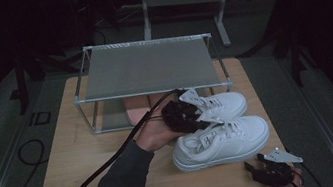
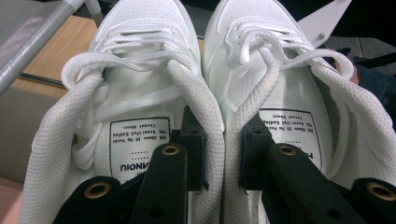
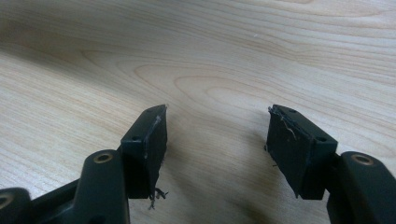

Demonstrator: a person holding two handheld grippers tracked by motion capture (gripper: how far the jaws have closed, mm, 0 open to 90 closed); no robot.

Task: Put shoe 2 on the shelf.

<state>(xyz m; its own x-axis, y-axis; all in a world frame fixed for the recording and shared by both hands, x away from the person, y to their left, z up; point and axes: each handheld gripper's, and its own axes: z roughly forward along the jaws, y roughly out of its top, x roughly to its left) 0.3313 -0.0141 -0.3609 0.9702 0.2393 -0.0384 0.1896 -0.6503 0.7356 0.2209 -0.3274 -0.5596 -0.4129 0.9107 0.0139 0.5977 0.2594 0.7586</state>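
Note:
Two white lace-up sneakers stand side by side on the wooden table [image 1: 93, 155], the near sneaker [image 1: 223, 142] in front of the far sneaker [image 1: 222, 105]. My left gripper [image 1: 194, 119] reaches into their heel openings. In the left gripper view, one jaw sits inside the left sneaker [image 2: 140, 60] and the other inside the right sneaker [image 2: 271, 56]. The left gripper [image 2: 223, 140] pinches the two touching inner collars together. My right gripper [image 1: 254, 166] rests near the table's front right edge. The right gripper [image 3: 217, 135] is open over bare wood, with nothing between its jaws.
A metal-framed rack with a grey shelf [image 1: 150, 68] stands on the back half of the table, just behind the sneakers. A pink object [image 1: 135, 112] lies under it. The left gripper's black cable [image 1: 109, 160] runs across the table towards the front left.

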